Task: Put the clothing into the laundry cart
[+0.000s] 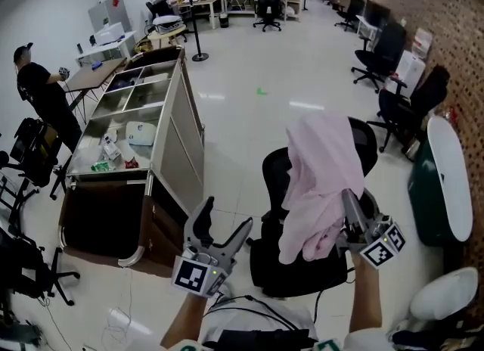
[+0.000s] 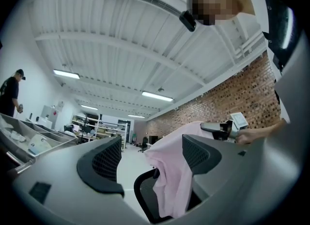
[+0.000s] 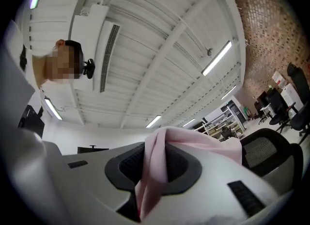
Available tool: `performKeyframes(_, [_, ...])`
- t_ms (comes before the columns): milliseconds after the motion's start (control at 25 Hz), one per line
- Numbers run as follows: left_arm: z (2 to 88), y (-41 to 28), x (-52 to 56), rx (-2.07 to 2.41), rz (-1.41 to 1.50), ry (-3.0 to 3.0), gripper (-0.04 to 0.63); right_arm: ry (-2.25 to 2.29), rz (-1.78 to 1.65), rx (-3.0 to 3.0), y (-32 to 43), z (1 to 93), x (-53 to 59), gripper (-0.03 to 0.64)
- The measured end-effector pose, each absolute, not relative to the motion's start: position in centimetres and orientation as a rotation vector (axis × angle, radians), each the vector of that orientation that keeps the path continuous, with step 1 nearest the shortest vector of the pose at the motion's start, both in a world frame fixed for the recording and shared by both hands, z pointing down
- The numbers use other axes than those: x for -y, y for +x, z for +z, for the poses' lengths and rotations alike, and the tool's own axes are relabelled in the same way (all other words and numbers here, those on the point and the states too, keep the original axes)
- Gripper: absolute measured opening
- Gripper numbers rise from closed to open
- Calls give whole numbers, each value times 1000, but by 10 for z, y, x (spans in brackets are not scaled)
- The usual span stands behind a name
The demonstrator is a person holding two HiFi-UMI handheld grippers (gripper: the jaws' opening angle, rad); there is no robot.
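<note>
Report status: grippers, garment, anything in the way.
Right gripper shut on pink garment, held up by the office chair. Left gripper open, empty. Laundry cart to the left, nothing seen blocking.

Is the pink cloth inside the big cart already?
No, the pink cloth hangs from the right gripper over a black chair.

Chair back partly hidden behind pink garment, right gripper jaw tips lost in its folds, loose contents of cart too small to tell
</note>
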State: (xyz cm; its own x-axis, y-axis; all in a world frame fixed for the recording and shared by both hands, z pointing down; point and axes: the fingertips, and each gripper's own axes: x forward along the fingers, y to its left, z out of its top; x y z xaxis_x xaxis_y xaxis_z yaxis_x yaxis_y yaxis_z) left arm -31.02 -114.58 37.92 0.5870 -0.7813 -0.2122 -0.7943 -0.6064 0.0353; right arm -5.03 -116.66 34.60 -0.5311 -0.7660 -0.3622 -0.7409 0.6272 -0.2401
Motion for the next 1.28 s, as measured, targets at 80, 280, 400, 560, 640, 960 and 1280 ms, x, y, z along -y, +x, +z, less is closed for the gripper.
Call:
performKeyframes(80, [372, -311, 1142, -1375, 334, -2749, 371, -1166, -56, -2410, -62, 338, 1144, 86])
performKeyframes(280, [359, -329, 1131, -1434, 342, -2713, 371, -999, 42, -2455, -104, 299, 1102, 86])
performKeyframes(400, [353, -350, 1124, -1496, 349, -2666, 371, -902, 89, -2516, -137, 280, 1096, 86])
performKeyframes(560, [347, -388, 1113, -1590, 352, -2591, 371, -838, 57, -2563, -181, 276, 1109, 86])
performKeyframes(640, [341, -405, 1105, -1647, 352, -2541, 371, -792, 13, -2585, -201, 275, 1117, 86])
performKeyframes(960, [336, -500, 1058, -1969, 331, -2240, 371, -321, -51, -2626, -331, 240, 1129, 86])
performKeyframes(1280, [337, -594, 997, -2221, 295, -1924, 371, 24, -86, -2665, -513, 213, 1134, 86])
